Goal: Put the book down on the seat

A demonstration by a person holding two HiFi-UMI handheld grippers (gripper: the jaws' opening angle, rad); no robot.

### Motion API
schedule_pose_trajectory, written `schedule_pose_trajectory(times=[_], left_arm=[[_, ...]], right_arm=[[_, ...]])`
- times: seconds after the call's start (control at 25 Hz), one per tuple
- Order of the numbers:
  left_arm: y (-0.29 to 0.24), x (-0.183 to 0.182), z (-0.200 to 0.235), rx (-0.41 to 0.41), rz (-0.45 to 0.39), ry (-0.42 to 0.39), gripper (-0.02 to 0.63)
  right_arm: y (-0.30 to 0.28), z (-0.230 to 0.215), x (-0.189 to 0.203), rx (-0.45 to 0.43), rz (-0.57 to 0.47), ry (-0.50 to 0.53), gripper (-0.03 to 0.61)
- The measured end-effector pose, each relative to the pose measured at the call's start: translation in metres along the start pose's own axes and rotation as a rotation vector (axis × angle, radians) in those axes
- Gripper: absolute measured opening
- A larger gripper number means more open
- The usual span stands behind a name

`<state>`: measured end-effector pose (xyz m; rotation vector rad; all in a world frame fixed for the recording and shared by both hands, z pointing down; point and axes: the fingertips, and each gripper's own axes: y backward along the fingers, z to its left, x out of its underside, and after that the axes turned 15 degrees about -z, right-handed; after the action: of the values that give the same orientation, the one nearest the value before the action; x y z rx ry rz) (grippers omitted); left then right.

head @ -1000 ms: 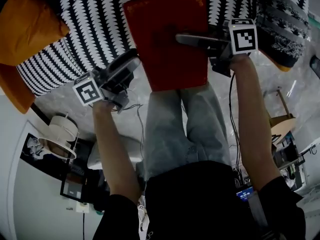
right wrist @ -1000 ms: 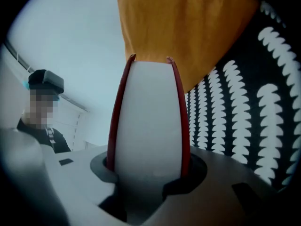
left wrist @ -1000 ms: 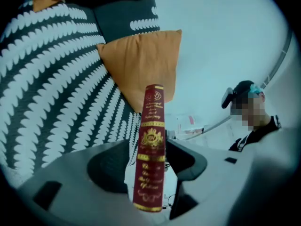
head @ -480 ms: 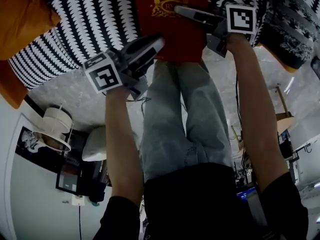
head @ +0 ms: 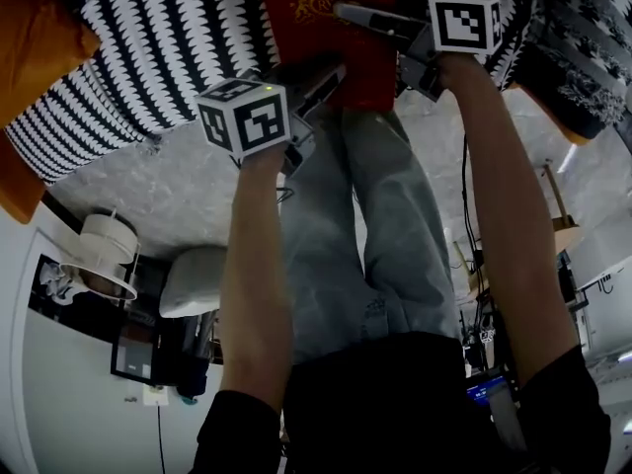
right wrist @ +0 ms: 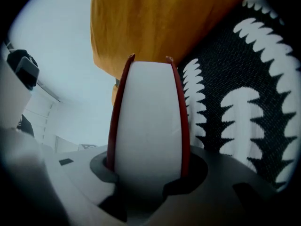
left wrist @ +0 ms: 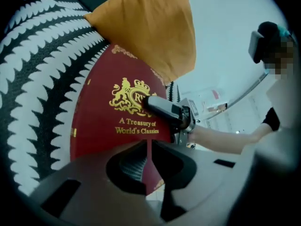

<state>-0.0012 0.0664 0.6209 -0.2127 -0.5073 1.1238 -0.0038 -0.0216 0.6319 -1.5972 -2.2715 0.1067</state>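
A thick red book (head: 321,13) with a gold crest, titled "A Treasury of World's Classics" (left wrist: 106,121), is held over the black-and-white patterned seat (head: 168,38). My right gripper (head: 346,13) is shut across the book's full thickness; its white page block (right wrist: 148,117) fills the jaws. My left gripper (head: 331,75) is at the book's near edge. Its jaws are closing, with the thin red cover edge (left wrist: 147,166) pinched between them. The left gripper view also shows the right gripper (left wrist: 162,108) lying across the crest.
An orange cushion (head: 35,52) (left wrist: 150,27) leans on the seat beside the book. Below are the person's legs (head: 370,235) and a grey marbled floor (head: 148,186). A white round stand (head: 109,255) sits at the left, and wooden furniture (head: 555,235) at the right.
The book has moved farther out over the seat. My left gripper swung right from beside the book to its near edge and closed on the cover. The right gripper kept its grip.
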Motion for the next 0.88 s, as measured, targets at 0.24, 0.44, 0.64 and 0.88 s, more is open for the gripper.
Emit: schedule_pose_trajectory(times=[0.24, 0.44, 0.64, 0.88], left_arm=[[0.001, -0.009, 0.014, -0.051, -0.018, 0.031, 0.012], [0.007, -0.016, 0.019, -0.080, -0.021, 0.054, 0.012], [0.006, -0.018, 0.028, -0.118, -0.043, 0.084, 0.012], [0.021, -0.025, 0.025, -0.135, -0.027, 0.052, 0.012]], right_arm=[[-0.006, -0.005, -0.002, 0.013, 0.001, 0.013, 0.236], [0.004, -0.012, -0.003, 0.093, -0.017, -0.005, 0.270], [0.032, -0.028, -0.009, 0.172, -0.089, -0.016, 0.291], [0.072, -0.024, -0.033, 0.376, -0.236, 0.096, 0.305]])
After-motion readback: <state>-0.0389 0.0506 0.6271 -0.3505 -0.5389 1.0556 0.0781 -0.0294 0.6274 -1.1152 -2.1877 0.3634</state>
